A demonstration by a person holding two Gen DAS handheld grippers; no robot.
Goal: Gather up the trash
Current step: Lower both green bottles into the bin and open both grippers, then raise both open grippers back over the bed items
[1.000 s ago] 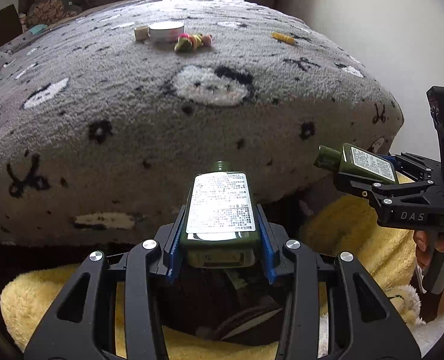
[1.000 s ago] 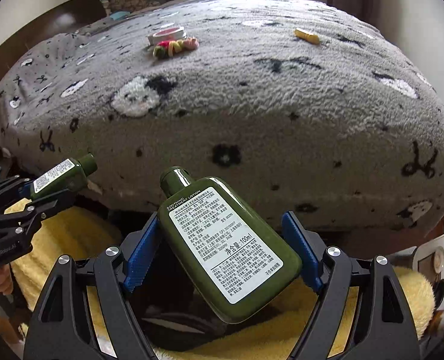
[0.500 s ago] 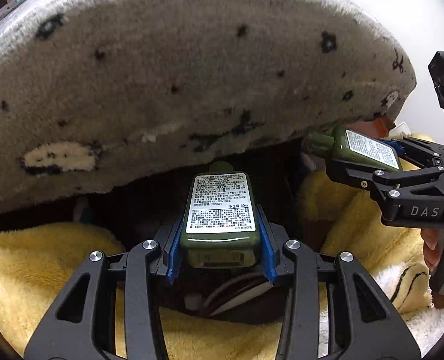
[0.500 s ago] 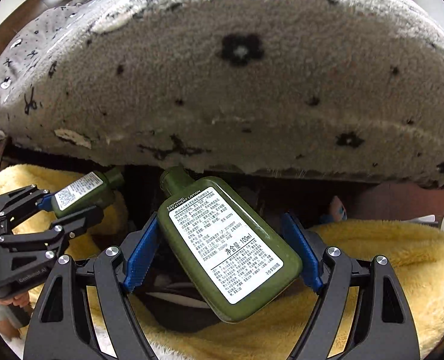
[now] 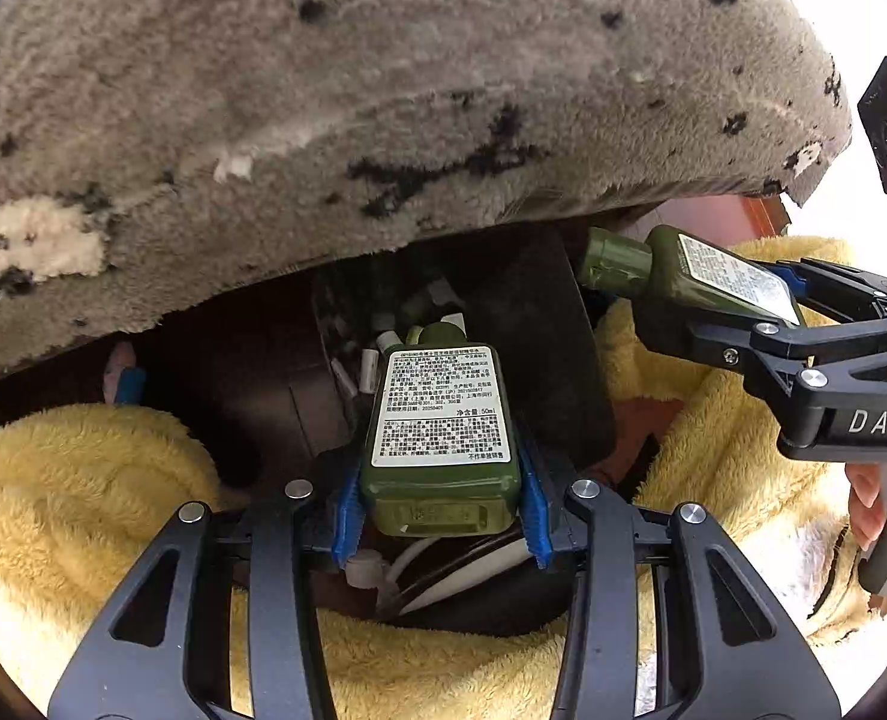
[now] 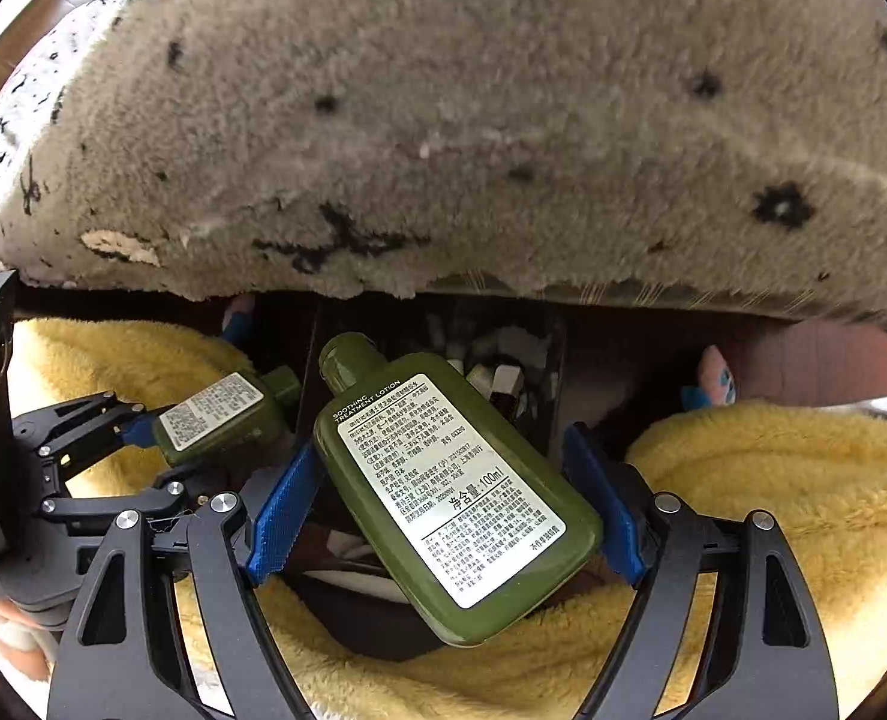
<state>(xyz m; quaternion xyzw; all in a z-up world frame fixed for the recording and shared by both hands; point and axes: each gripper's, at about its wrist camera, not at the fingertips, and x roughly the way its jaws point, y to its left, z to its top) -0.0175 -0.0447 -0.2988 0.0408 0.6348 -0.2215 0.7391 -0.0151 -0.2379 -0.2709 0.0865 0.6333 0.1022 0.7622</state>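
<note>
Below the bed's grey blanket, over a dark bin of scraps, the left hand-held gripper is pinching the small green bottle, cap pointing forward at the bin. The right hand-held gripper is clamping the large green bottle, tilted cap up-left. Both should probably be lowered over the opening before letting go.

Grey patterned bedspread above yellow blanket.

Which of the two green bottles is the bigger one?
The bottle in the right gripper, labelled 100ml; the left gripper holds the smaller 50ml bottle.
</note>
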